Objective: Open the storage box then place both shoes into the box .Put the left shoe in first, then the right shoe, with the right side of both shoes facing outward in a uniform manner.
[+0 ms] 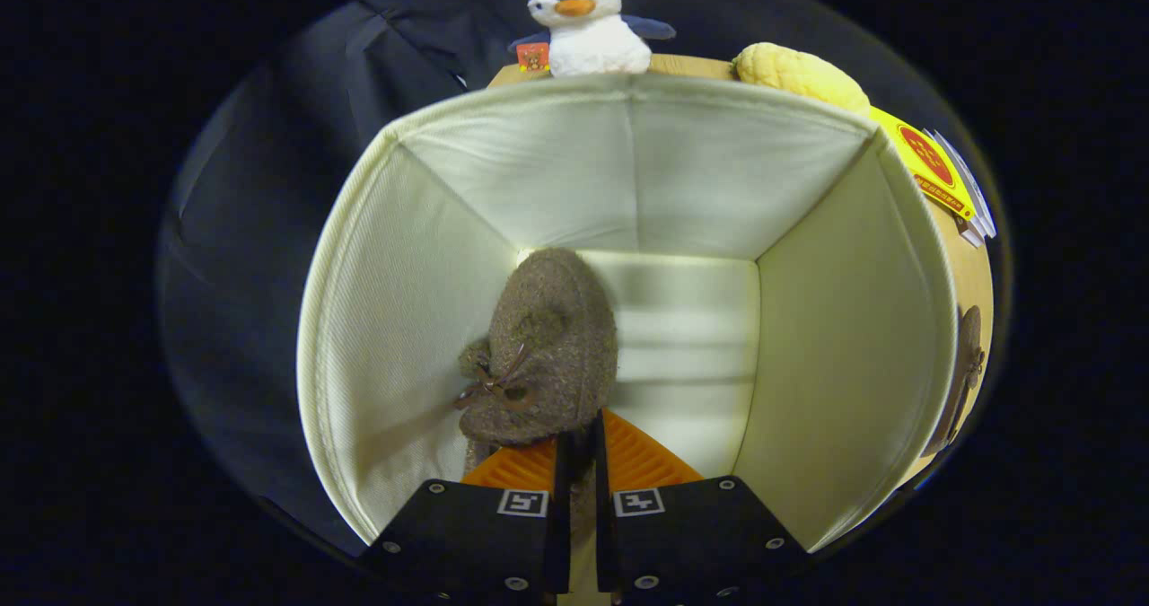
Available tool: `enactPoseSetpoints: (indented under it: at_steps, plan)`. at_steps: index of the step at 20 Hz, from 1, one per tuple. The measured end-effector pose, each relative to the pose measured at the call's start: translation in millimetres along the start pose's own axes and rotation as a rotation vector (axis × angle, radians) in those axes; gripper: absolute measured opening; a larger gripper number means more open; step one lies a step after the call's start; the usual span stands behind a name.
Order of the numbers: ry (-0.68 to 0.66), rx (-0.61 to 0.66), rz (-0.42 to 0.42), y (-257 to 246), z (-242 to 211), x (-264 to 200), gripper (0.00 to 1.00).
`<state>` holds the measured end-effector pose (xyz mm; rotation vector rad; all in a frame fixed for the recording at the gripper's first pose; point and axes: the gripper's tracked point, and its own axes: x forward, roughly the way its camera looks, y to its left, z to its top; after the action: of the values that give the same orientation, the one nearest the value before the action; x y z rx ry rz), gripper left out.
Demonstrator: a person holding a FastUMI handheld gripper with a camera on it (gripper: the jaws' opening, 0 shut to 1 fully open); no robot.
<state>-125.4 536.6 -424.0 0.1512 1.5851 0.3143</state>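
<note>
I look straight down into an open cream fabric storage box (404, 301). A brown fuzzy shoe (552, 337) with a small brown bow hangs inside it, toe towards the box floor, near the left wall. My gripper (574, 449) is shut on the shoe's heel edge, with both fingers pressed close on the thin rim. A second brown shoe (965, 368) with the same bow lies outside the box, along its right wall, mostly hidden by that wall.
A plush penguin (588, 22) and a yellow plush toy (799, 76) stand on the wooden table (974, 274) beyond the box's far rim. A yellow packet with a red round mark (929, 171) lies at the right rear corner. Dark cloth hangs to the left.
</note>
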Motion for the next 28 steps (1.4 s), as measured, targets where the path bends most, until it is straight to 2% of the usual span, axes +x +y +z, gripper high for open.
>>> enactPoseSetpoints:
  at_steps: [3,5,8,12,14,16,20,24,28]
  plan:
    - [0.007,-0.015,0.071,3.4,-1.5,-9.3,0.16]
    - [0.004,-0.005,0.112,1.9,-4.7,-29.4,0.30]
    - [-0.048,0.031,0.266,16.6,5.7,-71.1,0.63]
    - [-0.139,0.023,0.369,3.2,13.0,-128.4,0.81]
    - [-0.195,0.017,0.397,-17.1,16.5,-153.0,0.87]
    - [-0.257,0.005,0.392,-49.7,20.0,-172.0,0.91]
    - [-0.387,-0.001,0.318,-136.3,24.2,-196.1,0.96]
    - [-0.476,0.010,0.232,-219.8,13.5,-201.9,0.97]
    - [-0.503,0.038,0.121,-295.8,-11.4,-195.1,0.98]
